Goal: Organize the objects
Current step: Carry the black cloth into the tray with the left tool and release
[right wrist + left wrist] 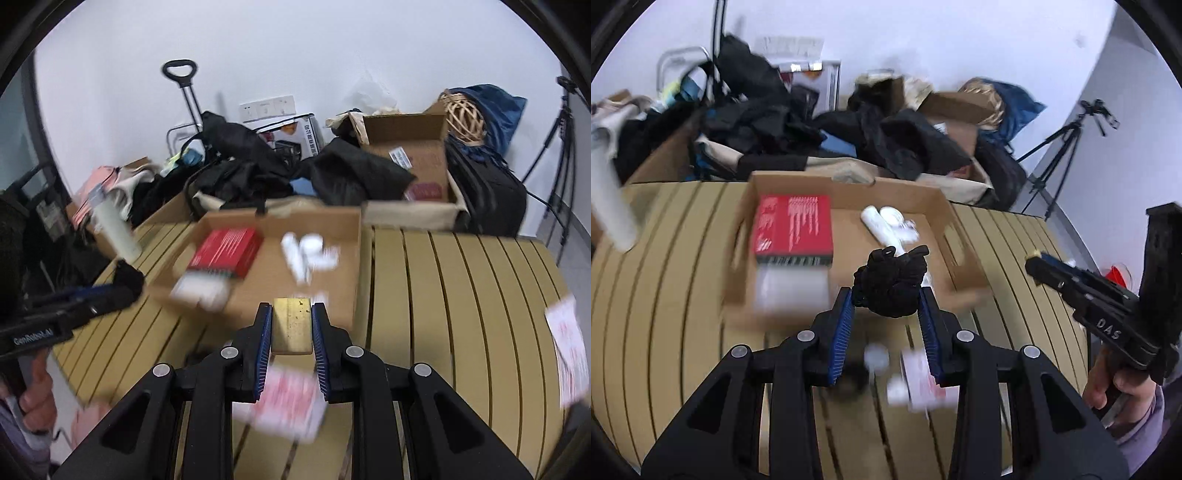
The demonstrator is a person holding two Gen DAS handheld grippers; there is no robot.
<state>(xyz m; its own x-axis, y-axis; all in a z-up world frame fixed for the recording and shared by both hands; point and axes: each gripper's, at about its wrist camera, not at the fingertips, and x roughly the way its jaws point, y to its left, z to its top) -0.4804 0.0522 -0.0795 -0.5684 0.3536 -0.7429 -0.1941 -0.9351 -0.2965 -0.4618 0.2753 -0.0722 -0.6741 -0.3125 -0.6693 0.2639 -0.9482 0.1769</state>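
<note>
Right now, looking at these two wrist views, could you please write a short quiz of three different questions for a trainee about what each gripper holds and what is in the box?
1. Multiple choice: what does the left gripper hold? A) a red box B) a black bundle of fabric C) nothing
2. True or false: the right gripper is shut on a yellowish flat block.
3. Fill in: the red box lies inside the open ______ box, to the left of the white items.

Key: 1. B. 2. True. 3. cardboard.
</note>
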